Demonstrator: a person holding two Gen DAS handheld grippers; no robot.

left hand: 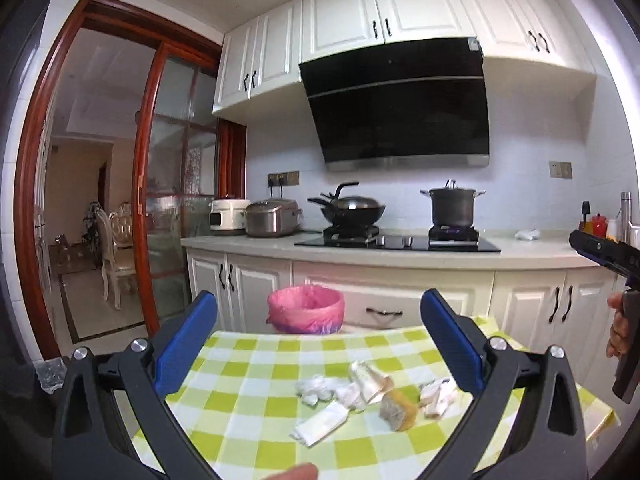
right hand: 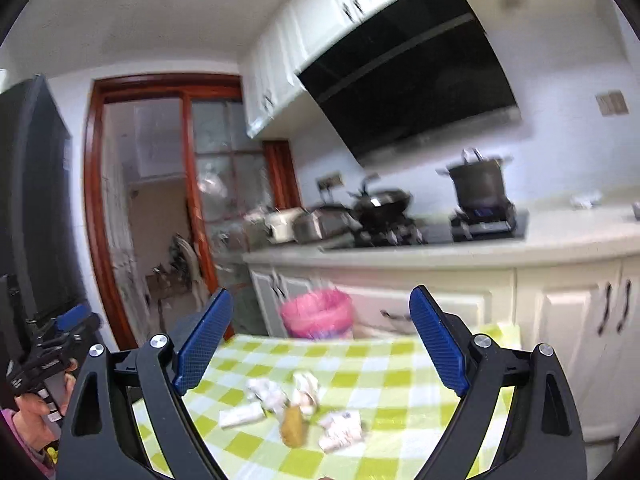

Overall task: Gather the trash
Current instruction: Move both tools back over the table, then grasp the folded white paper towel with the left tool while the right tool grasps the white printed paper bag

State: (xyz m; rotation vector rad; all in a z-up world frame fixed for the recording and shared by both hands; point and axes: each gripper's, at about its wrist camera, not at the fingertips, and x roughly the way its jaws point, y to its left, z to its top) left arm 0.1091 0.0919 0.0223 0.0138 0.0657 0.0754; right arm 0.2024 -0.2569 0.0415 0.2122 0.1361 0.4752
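Trash lies on a green-and-white checked tablecloth [left hand: 256,396]: crumpled white papers [left hand: 320,388], a flat white wrapper [left hand: 318,424], a yellow-brown sponge-like chunk [left hand: 398,406] and more paper scraps [left hand: 438,396]. In the right wrist view the same pile shows as white papers [right hand: 264,392], the yellow chunk [right hand: 294,424] and a wrapper [right hand: 342,430]. A bin with a pink bag [left hand: 306,310] [right hand: 318,314] stands on the floor beyond the table. My left gripper [left hand: 320,320] is open above the table's near side, nothing between its blue pads. My right gripper [right hand: 320,316] is open too, empty, short of the pile.
White kitchen cabinets [left hand: 400,292] and a counter with a hob, a wok [left hand: 352,206], a steel pot [left hand: 452,206] and cookers stand behind the bin. A wooden sliding door [left hand: 160,200] opens left. A hand holds the other gripper [left hand: 616,256] at the right edge.
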